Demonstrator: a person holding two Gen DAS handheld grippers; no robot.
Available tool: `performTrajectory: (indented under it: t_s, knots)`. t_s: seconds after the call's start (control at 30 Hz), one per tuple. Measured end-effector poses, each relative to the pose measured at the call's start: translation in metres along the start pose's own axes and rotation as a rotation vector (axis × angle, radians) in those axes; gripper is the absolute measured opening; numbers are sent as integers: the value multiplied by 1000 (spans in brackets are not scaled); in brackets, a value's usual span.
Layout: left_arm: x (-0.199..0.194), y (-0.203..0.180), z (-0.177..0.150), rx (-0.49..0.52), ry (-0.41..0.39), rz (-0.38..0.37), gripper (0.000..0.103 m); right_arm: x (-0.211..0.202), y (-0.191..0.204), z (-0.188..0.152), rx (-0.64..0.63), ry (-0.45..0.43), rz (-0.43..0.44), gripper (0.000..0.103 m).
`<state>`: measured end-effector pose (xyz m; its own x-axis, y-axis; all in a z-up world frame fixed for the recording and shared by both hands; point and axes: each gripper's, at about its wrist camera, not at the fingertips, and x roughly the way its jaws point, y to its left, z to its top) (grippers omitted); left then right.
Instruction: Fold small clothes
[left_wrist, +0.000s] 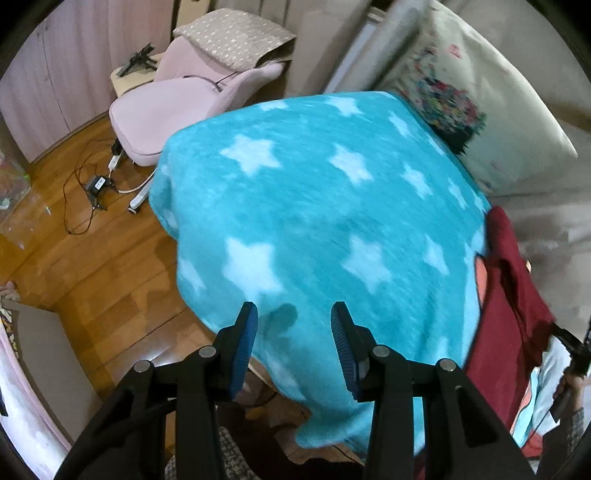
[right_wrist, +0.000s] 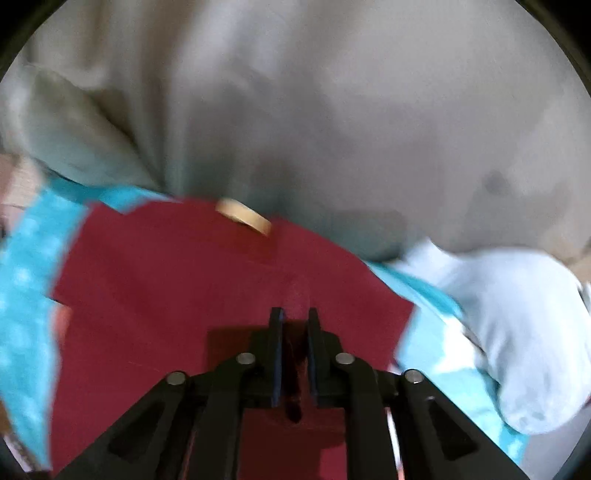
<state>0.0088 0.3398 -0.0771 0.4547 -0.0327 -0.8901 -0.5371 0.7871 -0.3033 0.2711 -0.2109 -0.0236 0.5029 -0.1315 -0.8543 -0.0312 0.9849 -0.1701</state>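
Scene blurred | maroon garment spread on turquoise star blanket, beside white pillow | right gripper nearly closed, pinching fold of maroon fabric | left gripper parted, empty, above blanket | pink chair behind.

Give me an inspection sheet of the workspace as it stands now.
Surface: teal star blanket spread over the work area, its edge hanging toward the floor.
Job's things: maroon garment lying on the blanket.
Clutter: tape roll on the garment's far edge; white cloth to its right; pillow.
Grippers: left claw open and empty over the blanket; right claw nearly closed with a fold of maroon fabric between its fingers.
Cables: black cords and adapter on the wood floor.
Surroundings: pink chair beside the blanket, wood floor.
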Motion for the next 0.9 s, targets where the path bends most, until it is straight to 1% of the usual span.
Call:
performTrajectory:
  t_s: [0.03, 0.07, 0.1, 0.13, 0.2, 0.27, 0.37, 0.47, 0.53, 0.57, 0.63, 0.67, 0.7, 0.73, 0.77, 0.8, 0.83, 0.9]
  knots:
    - [-6, -10, -9, 16, -8, 6, 40, 10, -15, -8, 33, 24, -28, 22]
    - [-10, -17, -15, 26, -14, 12, 40, 12, -24, -12, 60, 28, -34, 22]
    - [-13, -22, -21, 34, -18, 16, 40, 9, -41, -18, 112, 15, -13, 26]
    - [-17, -28, -30, 42, -21, 26, 40, 5, -49, -20, 138, 0, 6, 39]
    - [-19, -37, -40, 40, -12, 38, 40, -9, -60, -25, 182, -50, 30, 49]
    - [-23, -43, -50, 28, -7, 43, 40, -21, -58, -27, 172, -104, 76, 49]
    - [-36, -55, -62, 27, -35, 52, 40, -25, -44, -27, 133, -134, 183, 49]
    - [-49, -66, -71, 33, -71, 53, 40, -8, -21, -30, 98, -103, 313, 49]
    - [-57, -70, -77, 30, -91, 54, 40, 14, -11, -34, 98, -39, 392, 49]
    - [-60, -71, -79, 27, -97, 56, 40, 24, -9, -33, 97, -14, 388, 49]
    - [-68, -70, -83, 17, -118, 66, 40, 52, -21, -40, 130, 53, 308, 47]
    - [-73, -68, -85, 8, -132, 78, 40, 58, -29, -43, 157, 70, 289, 44]
    - [-77, -66, -86, -1, -143, 89, 40, 61, -40, -47, 205, 75, 293, 41]
    - [-82, -61, -87, -16, -159, 106, 40, 60, -53, -50, 260, 70, 351, 41]
    - [-89, -55, -87, -38, -176, 126, 40, 55, -60, -52, 287, 68, 374, 42]
    - [-94, -51, -87, -50, -187, 139, 40, 51, -63, -53, 290, 62, 368, 43]
    - [-104, -42, -85, -69, -211, 169, 40, 42, -65, -55, 280, 40, 350, 46]
    - [-119, -30, -80, -86, -246, 210, 40, 27, -66, -59, 265, 6, 329, 48]
